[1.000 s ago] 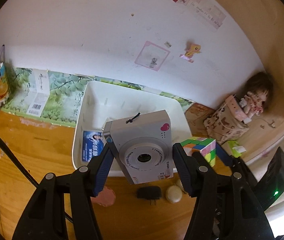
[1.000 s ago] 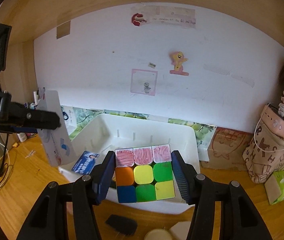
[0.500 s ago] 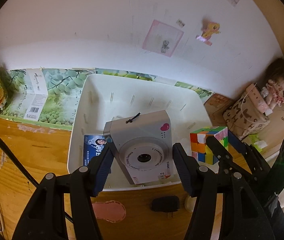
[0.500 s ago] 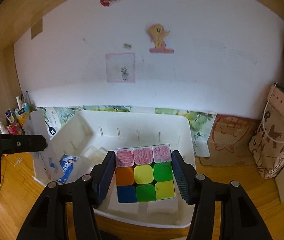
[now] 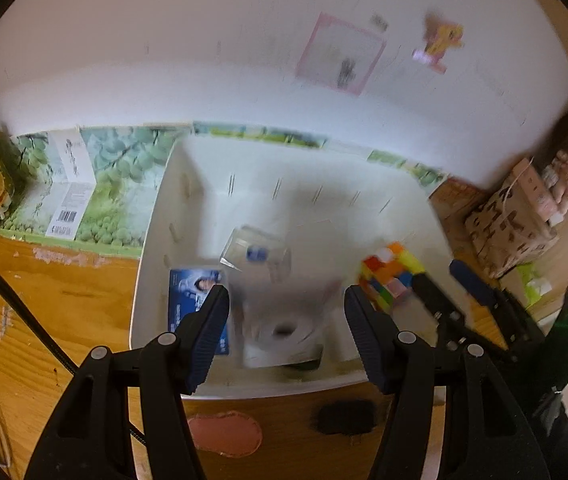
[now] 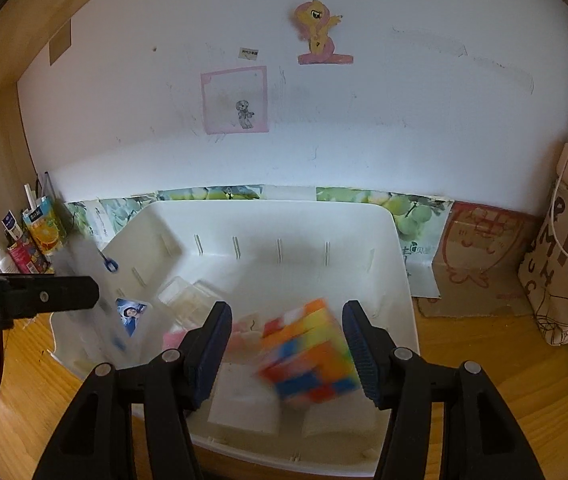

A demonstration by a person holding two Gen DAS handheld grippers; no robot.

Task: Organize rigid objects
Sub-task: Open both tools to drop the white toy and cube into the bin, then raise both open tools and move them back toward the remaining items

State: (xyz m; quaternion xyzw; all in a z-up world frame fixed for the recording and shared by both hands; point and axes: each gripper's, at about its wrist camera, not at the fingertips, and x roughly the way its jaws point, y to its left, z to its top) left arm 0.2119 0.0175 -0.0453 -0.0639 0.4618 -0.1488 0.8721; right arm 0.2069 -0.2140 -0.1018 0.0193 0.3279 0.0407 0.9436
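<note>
The white bin (image 6: 400,280) fills the middle of both my views, resting on the wooden desk (image 5: 44,320) against the white wall (image 6: 364,128).

My left gripper (image 5: 286,312) hangs over the bin's near edge. Between its pads the grey toy camera (image 5: 284,320) shows only as a blur, lens towards me, clear of both pads: my left jaws stand apart and grip nothing.

My right gripper (image 6: 286,336) is opening. The colour cube (image 6: 308,356) is smeared, tilted, low at five o'clock in that view, inside the bin; whether it still brushes the right pad I cannot tell.

A blue photo card (image 5: 192,292) lies at the bin's nine o'clock side, a clear plastic box (image 5: 252,252) behind it.
</note>
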